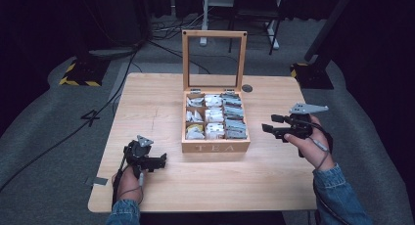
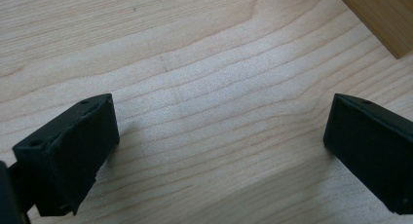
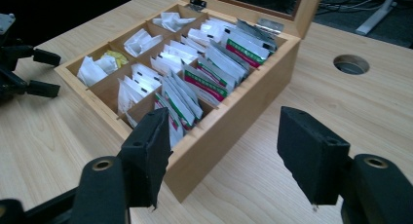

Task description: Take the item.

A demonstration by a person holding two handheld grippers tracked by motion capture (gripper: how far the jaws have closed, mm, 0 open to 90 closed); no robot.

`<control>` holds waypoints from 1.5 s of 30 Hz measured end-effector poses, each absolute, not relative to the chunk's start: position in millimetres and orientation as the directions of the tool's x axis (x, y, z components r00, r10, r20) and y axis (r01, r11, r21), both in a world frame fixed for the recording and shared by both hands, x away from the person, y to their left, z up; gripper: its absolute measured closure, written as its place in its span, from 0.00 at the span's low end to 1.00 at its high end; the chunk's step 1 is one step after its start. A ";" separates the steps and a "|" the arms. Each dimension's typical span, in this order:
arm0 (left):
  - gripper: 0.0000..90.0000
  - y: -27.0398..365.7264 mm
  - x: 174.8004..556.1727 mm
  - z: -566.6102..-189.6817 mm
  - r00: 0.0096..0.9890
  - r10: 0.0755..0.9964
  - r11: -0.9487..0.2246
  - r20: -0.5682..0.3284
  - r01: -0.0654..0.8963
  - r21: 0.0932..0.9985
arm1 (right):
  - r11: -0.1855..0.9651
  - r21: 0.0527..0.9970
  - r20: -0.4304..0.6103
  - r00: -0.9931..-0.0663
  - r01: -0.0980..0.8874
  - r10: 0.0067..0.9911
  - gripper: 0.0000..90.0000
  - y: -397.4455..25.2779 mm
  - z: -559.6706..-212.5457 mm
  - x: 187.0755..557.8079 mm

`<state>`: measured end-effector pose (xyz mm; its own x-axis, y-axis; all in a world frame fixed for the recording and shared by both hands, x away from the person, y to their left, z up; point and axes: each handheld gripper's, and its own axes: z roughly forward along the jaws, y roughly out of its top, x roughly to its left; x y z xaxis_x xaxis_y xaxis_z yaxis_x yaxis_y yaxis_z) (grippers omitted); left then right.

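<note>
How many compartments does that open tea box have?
9, in three rows of three inside the tea box: left column, middle column, right column. All hold tea bags.

matt pale wood table (image 1: 161,95), smooth wooden tea box (image 1: 215,146), glossy paper tea bags (image 3: 214,70), matt black gripper (image 3: 221,156)

Bright overhead light falls on the table (image 1: 161,95) amid dark surroundings; close-up views slightly soft.

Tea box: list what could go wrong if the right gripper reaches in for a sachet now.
The sachets stand packed tight in the tea box, so the open right gripper may pinch several at once or crumple one. The raised lid stands upright behind; a bump might swing it shut. The box looks light and could slide on the table.
</note>
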<state>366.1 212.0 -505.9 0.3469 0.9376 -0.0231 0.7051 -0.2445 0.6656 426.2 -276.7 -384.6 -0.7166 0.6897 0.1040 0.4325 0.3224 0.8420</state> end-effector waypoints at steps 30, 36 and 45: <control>0.00 214.7 362.8 -505.7 0.265 0.964 -0.182 -0.025 0.727 0.662 | 0.387 0.850 0.097 -0.828 0.357 0.552 0.50 -194.1 -385.7 448.0; 0.00 214.9 362.8 -505.6 0.266 0.963 -0.183 -0.026 0.727 0.661 | 0.396 0.842 0.099 -0.827 0.366 0.554 0.54 -182.4 -396.9 456.9; 0.00 215.0 363.0 -505.6 0.268 0.963 -0.185 -0.025 0.727 0.661 | 0.407 0.835 0.127 -0.849 0.371 0.514 0.61 -165.2 -408.3 465.2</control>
<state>363.0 215.0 -505.6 0.2677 0.9632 -0.0252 0.7269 -0.1848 0.6614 465.2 -165.2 -408.3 -0.8485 0.5138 0.1267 0.3712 0.4071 0.8346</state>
